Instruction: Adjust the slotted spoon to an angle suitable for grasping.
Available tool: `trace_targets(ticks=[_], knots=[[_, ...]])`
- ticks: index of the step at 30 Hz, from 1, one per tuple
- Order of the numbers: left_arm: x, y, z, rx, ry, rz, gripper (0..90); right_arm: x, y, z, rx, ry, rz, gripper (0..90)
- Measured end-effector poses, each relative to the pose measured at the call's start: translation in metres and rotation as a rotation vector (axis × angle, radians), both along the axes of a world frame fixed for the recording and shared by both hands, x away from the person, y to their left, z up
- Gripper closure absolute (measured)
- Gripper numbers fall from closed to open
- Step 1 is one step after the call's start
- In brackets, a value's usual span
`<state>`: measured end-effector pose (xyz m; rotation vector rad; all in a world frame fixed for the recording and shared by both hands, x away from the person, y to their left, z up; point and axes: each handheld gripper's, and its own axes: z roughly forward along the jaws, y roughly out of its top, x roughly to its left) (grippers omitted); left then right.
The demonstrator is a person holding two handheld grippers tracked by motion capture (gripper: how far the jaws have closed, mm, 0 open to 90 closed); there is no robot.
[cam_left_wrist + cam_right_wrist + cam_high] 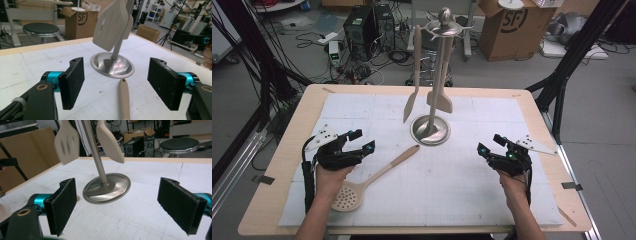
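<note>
On the white mat point(462, 185) a beige slotted skimmer spoon point(368, 181) lies flat, its round perforated head at about 7 o'clock from the steel utensil stand point(430, 129) and its handle pointing toward 1 o'clock, to the stand's round base. The left gripper point(361, 141) rests at about 9 o'clock from the spoon's handle, near it but not touching. Its jaws are spread wide with nothing between the pads; in the left gripper view the tip of the spoon handle point(124, 98) lies on the mat below and between them (the pads are clear of it). The right gripper point(491, 144) is at about 4 o'clock from the stand, well apart from the spoon, and its jaws are also spread wide and hold nothing. On the stand hang a slotted turner point(111, 23) and a plain beige spatula point(413, 80), both clear of the mat.
</note>
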<state>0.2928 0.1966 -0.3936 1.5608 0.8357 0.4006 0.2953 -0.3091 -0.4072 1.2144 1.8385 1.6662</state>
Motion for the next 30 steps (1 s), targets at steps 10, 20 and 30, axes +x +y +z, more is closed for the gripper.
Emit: trace_targets(ticks=[10, 20, 30], knots=[[0.005, -0.009, -0.004, 0.016, 0.116, -0.055, 30.1, -0.008, 0.001, -0.003, -0.054, -0.041, 0.022, 15.2], [0.017, -0.024, -0.006, 0.178, 0.305, -0.135, 31.2, -0.012, -0.005, -0.009, -0.036, -0.036, 0.029, 15.2], [0.023, -0.036, -0.008, 0.305, 0.383, -0.185, 34.9, -0.015, -0.006, -0.014, -0.041, -0.029, 0.023, 15.3]])
